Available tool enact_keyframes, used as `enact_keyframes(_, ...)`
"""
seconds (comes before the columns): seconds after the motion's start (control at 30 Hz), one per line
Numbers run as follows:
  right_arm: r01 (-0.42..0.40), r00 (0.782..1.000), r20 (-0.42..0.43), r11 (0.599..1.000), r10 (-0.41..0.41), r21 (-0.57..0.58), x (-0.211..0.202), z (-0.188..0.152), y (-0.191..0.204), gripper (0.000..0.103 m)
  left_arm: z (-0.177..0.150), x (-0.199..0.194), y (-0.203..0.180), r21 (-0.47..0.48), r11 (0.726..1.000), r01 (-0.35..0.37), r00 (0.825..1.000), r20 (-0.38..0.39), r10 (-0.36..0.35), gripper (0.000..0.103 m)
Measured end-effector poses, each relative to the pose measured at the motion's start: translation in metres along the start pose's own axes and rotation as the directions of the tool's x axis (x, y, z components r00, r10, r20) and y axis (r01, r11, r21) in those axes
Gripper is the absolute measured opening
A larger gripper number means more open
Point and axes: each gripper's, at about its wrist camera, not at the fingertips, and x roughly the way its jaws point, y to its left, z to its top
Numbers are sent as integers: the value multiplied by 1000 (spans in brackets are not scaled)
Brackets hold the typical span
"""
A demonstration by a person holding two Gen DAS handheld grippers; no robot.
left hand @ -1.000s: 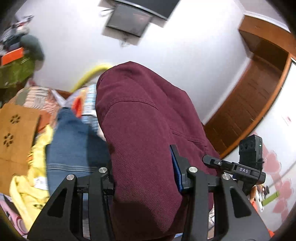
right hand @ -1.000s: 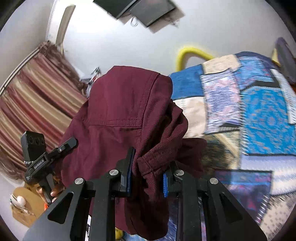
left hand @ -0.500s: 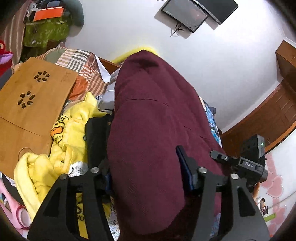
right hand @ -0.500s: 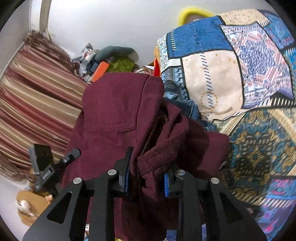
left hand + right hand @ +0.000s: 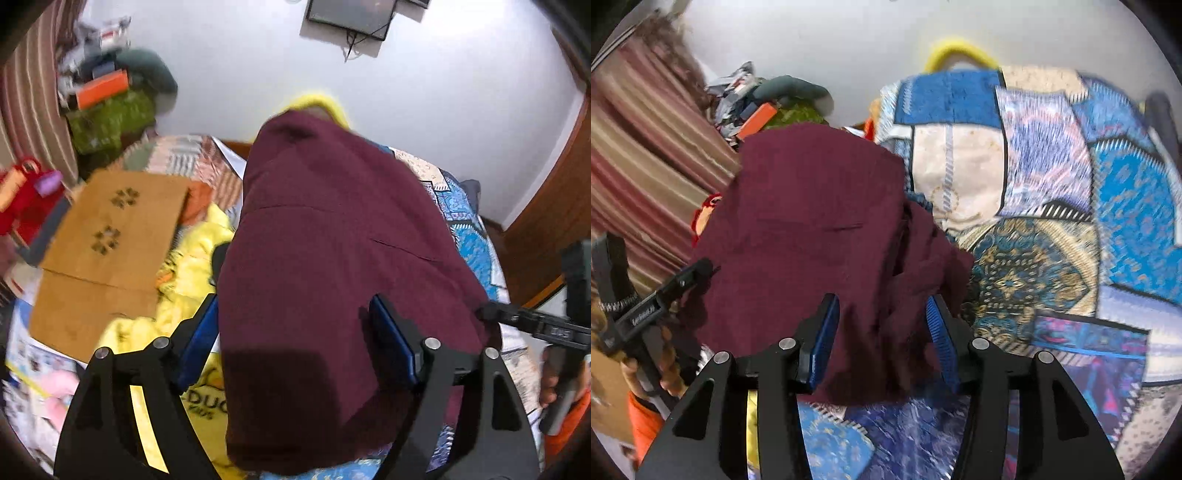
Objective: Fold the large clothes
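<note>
A dark maroon garment (image 5: 332, 240) fills the middle of the left wrist view, bunched and lying down over the bed. My left gripper (image 5: 295, 332) straddles its near end; the jaws are opening and stand wide, and the blue pads (image 5: 391, 339) no longer pinch the cloth. In the right wrist view the same maroon garment (image 5: 812, 221) lies folded over itself, with a crumpled edge on its right side. My right gripper (image 5: 882, 332) is opening too, with the cloth loose between its pads (image 5: 823, 332). Each gripper shows at the edge of the other's view.
A patchwork blue bedspread (image 5: 1052, 184) covers the bed. A yellow garment (image 5: 192, 266) and a wooden board with cut-out flowers (image 5: 110, 240) lie left of the maroon one. Striped curtains (image 5: 635, 155) and piled clutter (image 5: 107, 99) stand behind; a wooden door (image 5: 546, 221) is at right.
Both grippers have tipped downward and sunk toward the bed with the maroon garment. Their jaws have spread from a tight pinch on the cloth to a wide stance.
</note>
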Motion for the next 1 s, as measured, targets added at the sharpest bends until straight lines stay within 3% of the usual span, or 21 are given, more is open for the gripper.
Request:
enact_keyframes(0.07, 17, 999, 46, 999, -15, -31, -21, -6, 8, 46, -4, -25, -13, 24, 1000, -21, 999, 45, 20, 81)
enact_keyframes(0.2, 34, 989, 143, 995, -19, -98, -71, -20, 32, 46, -13, -87, -42, 51, 999, 2, 989, 146, -10, 81)
enact_keyframes(0.33, 66, 954, 301, 981, -8, -181, -133, -43, 64, 47, -28, -149, -71, 100, 995, 27, 966, 254, -51, 81)
enact_keyframes(0.4, 58, 925, 379, 977, 24, -204, -165, -56, 76, 46, -37, -181, -85, 120, 990, 68, 948, 302, -102, 81)
enact_keyframes(0.5, 46, 879, 471, 973, 69, -227, -204, -77, 92, 46, -55, -231, -102, 137, 982, 129, 907, 385, -172, 81)
enact_keyframes(0.7, 68, 774, 620, 958, 125, -278, -255, -135, 116, 47, -110, -309, -121, 169, 970, 173, 808, 539, -238, 81)
enact_keyframes(0.8, 100, 741, 661, 952, 123, -289, -263, -164, 126, 46, -143, -334, -126, 160, 977, 139, 772, 601, -208, 81)
enact_keyframes(0.9, 135, 720, 685, 945, 113, -298, -263, -180, 133, 46, -166, -345, -131, 153, 986, 73, 752, 640, -155, 81)
enact_keyframes(1.0, 152, 714, 693, 944, 100, -293, -259, -187, 136, 47, -188, -350, -137, 138, 990, 4, 740, 666, -96, 81)
